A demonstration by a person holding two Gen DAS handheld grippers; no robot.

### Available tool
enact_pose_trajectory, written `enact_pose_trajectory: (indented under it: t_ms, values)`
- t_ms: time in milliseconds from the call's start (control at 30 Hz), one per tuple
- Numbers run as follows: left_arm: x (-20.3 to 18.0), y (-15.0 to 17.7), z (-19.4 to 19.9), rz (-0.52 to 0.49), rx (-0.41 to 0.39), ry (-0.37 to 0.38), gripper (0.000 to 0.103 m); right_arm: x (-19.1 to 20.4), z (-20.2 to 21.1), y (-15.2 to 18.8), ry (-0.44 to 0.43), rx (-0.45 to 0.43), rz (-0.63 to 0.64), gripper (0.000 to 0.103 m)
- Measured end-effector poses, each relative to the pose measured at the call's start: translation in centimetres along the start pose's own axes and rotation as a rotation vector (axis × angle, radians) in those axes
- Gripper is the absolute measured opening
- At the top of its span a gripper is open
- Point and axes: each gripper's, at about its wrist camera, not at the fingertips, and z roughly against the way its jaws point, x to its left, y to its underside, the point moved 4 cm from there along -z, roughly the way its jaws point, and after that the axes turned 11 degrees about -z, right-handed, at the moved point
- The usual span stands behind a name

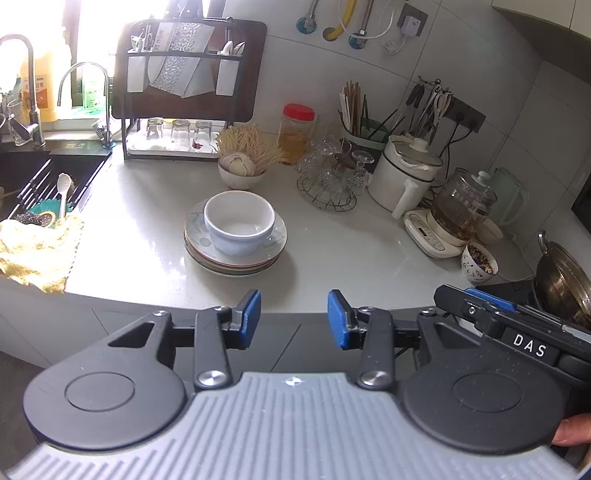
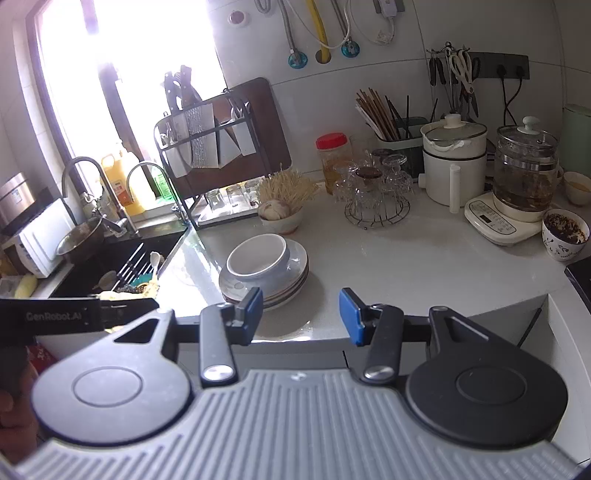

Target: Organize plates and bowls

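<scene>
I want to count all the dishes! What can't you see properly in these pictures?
- Plate stack, both views: the white bowl covers the tops, so the count stays unclear.
- Window area behind the faucet, right wrist view: washed out by glare.
- Wok, left wrist view: cut off by the frame edge.
- Cabinet fronts below the countertop: hidden by the gripper bodies.

White tiled wall far. Bright window far left, overexposed. Pale stone countertop near; black sink left.

Counter: plate stack, kettle, glasses.
</scene>
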Motion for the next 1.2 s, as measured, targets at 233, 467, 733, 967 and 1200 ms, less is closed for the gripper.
enact_pose_trajectory:
  t_ms: [233,467,733,967,1200]
  values:
    - [-0.3,0.6,0.1,0.014,-0.004,-0.016,0.046,-0.2,-0.2,0.3,-0.017,0.028,0.000,0.049]
    - [-0.4,0.4,0.7,0.005,-0.025,-0.056,0.046,-0.3,-0.2,0.3,-0.028,0.045,0.013,0.049]
    - [-0.1,1.2,0.9,0.034,-0.020,-0.074,0.047,-0.4,-0.2,0.1,-0.016,0.049,0.018,0.049]
    - [0.4,1.1,0.8,0.032,-0.014,-0.132,0.085,-0.4,-0.6,-0.6,-0.009,0.038,0.025,0.071]
    - [1.1,0.9,1.1,0.033,-0.027,-0.159,0.097,-0.3,-1.0,-1.3,-0.001,0.026,0.035,0.072]
